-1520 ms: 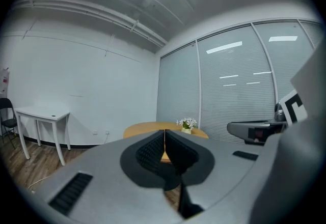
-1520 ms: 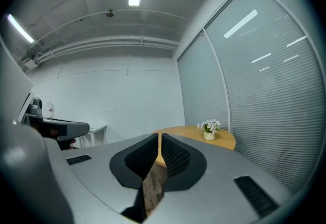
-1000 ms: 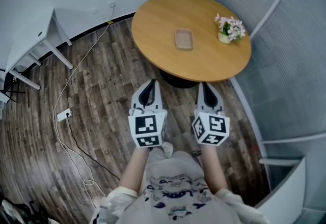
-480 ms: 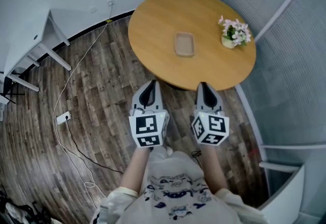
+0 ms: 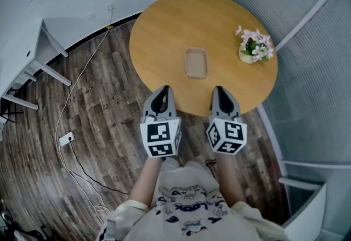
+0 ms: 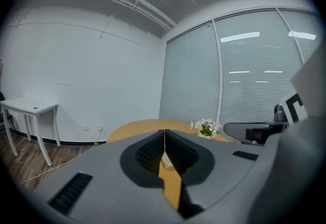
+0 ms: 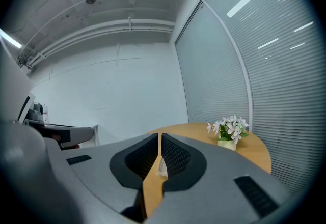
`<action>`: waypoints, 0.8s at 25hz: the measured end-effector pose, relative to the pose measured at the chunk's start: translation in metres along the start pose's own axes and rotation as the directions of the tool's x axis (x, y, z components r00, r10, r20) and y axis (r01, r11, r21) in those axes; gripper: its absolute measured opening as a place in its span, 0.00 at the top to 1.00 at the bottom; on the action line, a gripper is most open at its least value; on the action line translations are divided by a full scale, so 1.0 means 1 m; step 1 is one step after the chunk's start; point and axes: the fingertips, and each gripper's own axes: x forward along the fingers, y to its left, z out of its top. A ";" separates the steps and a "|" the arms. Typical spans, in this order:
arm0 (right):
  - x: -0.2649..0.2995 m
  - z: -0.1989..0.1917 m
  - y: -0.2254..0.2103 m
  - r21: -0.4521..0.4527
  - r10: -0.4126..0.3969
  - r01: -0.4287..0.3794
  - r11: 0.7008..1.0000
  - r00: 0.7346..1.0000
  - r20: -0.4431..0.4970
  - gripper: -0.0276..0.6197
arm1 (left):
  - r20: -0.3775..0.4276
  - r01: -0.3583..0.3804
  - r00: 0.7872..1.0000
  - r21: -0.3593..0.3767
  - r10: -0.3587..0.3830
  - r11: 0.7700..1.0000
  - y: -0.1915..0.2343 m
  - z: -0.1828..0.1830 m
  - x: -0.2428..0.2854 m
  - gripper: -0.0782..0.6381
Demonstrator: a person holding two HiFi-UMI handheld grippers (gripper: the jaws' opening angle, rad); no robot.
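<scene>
A round wooden table stands just ahead of me. On it lie a small shallow tray near the middle and a pot of white flowers at the right. My left gripper and right gripper are held side by side, their tips over the table's near edge, short of the tray. Both are shut with nothing between the jaws. The left gripper view has its shut jaws before the table and flowers. The right gripper view shows the flowers right of its jaws.
A white desk stands at the left wall. A cable and power strip lie on the wooden floor at the left. A glass wall with blinds curves close round the table's right side.
The table has come nearer: the gripper tips, earlier over the floor short of it, now reach its near edge. Both grippers stay shut and level.
</scene>
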 end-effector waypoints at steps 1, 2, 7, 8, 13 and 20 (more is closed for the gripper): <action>0.009 0.002 -0.002 0.000 -0.003 0.003 1.000 1.000 -0.001 0.93 | -0.003 0.006 1.000 -0.001 -0.006 1.000 0.001 0.002 0.010 0.88; 0.019 0.005 -0.004 0.000 -0.007 0.007 1.000 1.000 -0.003 0.93 | -0.006 0.012 1.000 -0.001 -0.012 1.000 0.002 0.005 0.021 0.88; 0.064 0.008 -0.018 0.008 -0.028 0.029 1.000 0.999 -0.021 0.93 | -0.024 0.041 0.999 0.007 -0.041 0.999 0.007 0.014 0.072 0.88; 0.071 0.008 -0.020 0.009 -0.034 0.034 0.999 0.999 -0.024 0.93 | -0.028 0.046 0.999 0.006 -0.046 0.999 0.009 0.014 0.080 0.88; 0.104 0.003 -0.027 0.018 -0.061 0.062 0.998 0.997 -0.052 0.93 | -0.063 0.066 0.996 -0.001 -0.066 0.998 0.019 0.012 0.116 0.88; 0.135 -0.014 -0.039 0.026 -0.096 0.099 0.995 0.991 -0.095 0.93 | -0.115 0.086 0.989 -0.021 -0.088 0.996 0.030 -0.005 0.151 0.88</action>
